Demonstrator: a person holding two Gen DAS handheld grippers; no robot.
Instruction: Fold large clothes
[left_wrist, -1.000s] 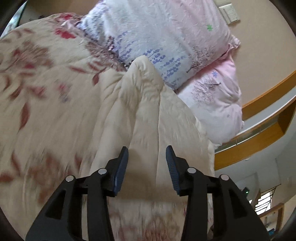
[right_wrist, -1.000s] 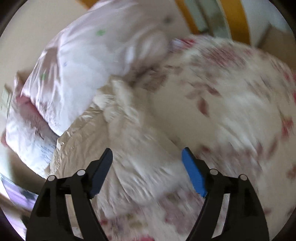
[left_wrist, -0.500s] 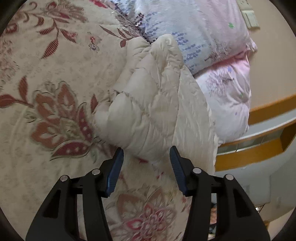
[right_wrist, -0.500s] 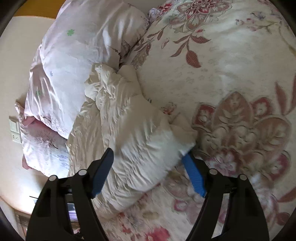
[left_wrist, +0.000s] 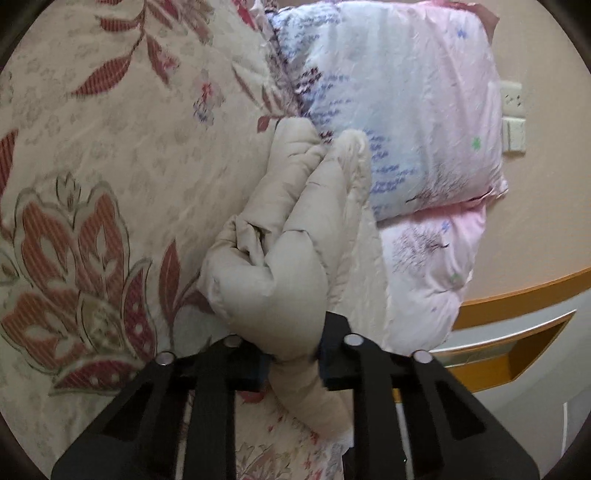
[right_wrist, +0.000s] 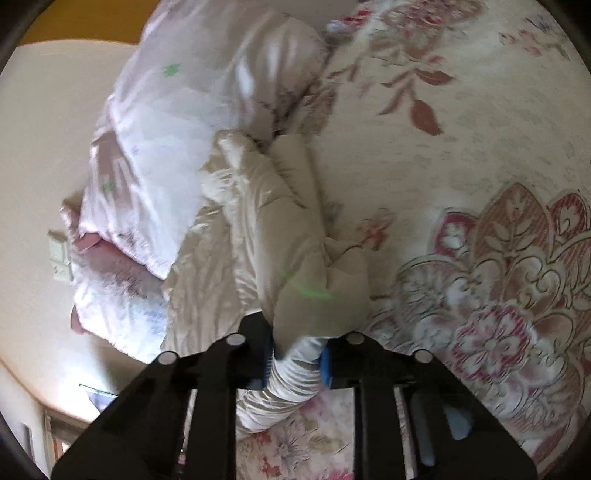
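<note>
A cream padded jacket (left_wrist: 291, 236) is seen lying bunched on the floral bedspread (left_wrist: 110, 155), its far end against the stacked pillows (left_wrist: 413, 122). Half a second ago both sets of jaws stood apart just short of the near edge; now the left gripper (left_wrist: 291, 363) is clamped on a thick roll of that edge, and the right gripper (right_wrist: 297, 363) is likewise closed on the padded fabric, as seen in the right wrist view. The grasp stage is thus judged complete, with the garment held at two points. A lift or spread is probably called for next, since the jacket is crumpled rather than flat.
</note>
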